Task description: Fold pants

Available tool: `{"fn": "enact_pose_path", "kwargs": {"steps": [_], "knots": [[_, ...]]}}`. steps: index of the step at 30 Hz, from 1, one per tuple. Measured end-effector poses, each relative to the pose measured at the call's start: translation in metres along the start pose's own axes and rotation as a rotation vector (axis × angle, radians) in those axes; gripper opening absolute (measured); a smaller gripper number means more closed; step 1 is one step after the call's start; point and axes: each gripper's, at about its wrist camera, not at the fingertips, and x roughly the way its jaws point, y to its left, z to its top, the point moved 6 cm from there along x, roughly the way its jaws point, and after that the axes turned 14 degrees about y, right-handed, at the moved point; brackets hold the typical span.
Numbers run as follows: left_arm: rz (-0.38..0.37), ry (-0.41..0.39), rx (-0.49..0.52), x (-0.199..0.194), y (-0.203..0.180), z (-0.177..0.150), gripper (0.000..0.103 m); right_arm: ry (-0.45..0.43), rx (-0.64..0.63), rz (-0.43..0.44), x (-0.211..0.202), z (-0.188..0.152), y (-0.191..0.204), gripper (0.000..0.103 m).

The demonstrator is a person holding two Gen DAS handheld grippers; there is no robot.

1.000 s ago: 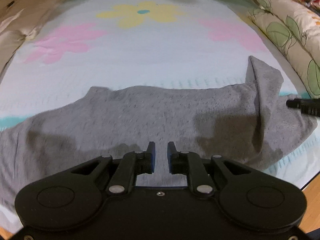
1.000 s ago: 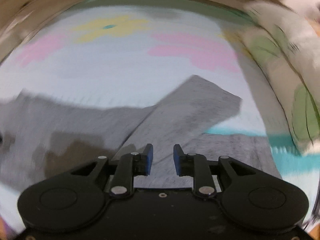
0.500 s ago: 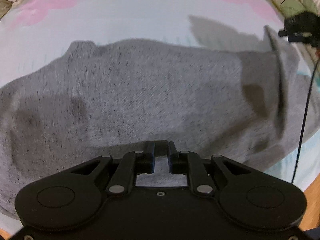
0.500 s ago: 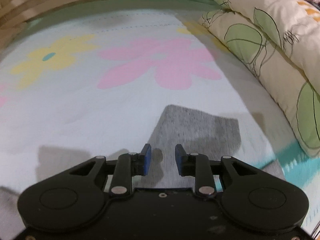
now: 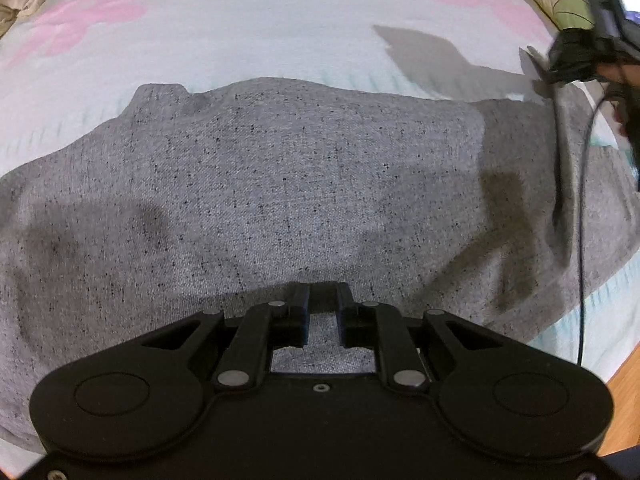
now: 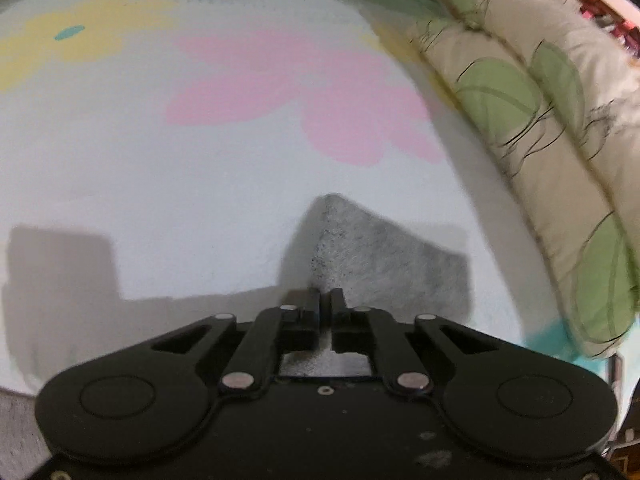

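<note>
The grey speckled pants [image 5: 304,168] lie spread across a flowered bed sheet [image 5: 248,32]. My left gripper [image 5: 323,294] is over the near edge of the pants, its jaws a finger's width apart with grey cloth between them. My right gripper [image 6: 326,298] is nearly closed on a raised end of the pants [image 6: 380,252], which stands up from the sheet. In the left wrist view the right gripper [image 5: 576,56] holds that end lifted at the far right.
Leaf-patterned pillows [image 6: 552,128] lie along the right side of the bed. A black cable [image 5: 582,240] hangs from the right gripper. Wooden floor [image 5: 628,408] shows past the bed's near right edge.
My left gripper dropped onto the pants' near edge and narrowed around the cloth. My right gripper closed on the pants' right end and lifted it off the sheet.
</note>
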Motion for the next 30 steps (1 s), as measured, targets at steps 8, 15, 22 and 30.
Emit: {"fn": "enact_pose_path", "kwargs": {"steps": [8,15,22,30], "knots": [[0.019,-0.003,0.014,0.0,-0.004,-0.006,0.022,-0.056,0.16,0.133,-0.043,-0.019,-0.082,0.005],[0.052,-0.015,0.042,-0.001,-0.01,-0.013,0.023,-0.016,0.317,0.204,-0.048,-0.069,-0.16,0.005],[0.082,-0.023,0.078,-0.005,-0.018,-0.018,0.023,0.095,0.413,0.271,-0.026,-0.121,-0.195,0.005],[0.103,-0.056,0.121,-0.011,-0.025,-0.014,0.023,0.152,0.431,0.29,-0.014,-0.153,-0.206,0.002]]}}
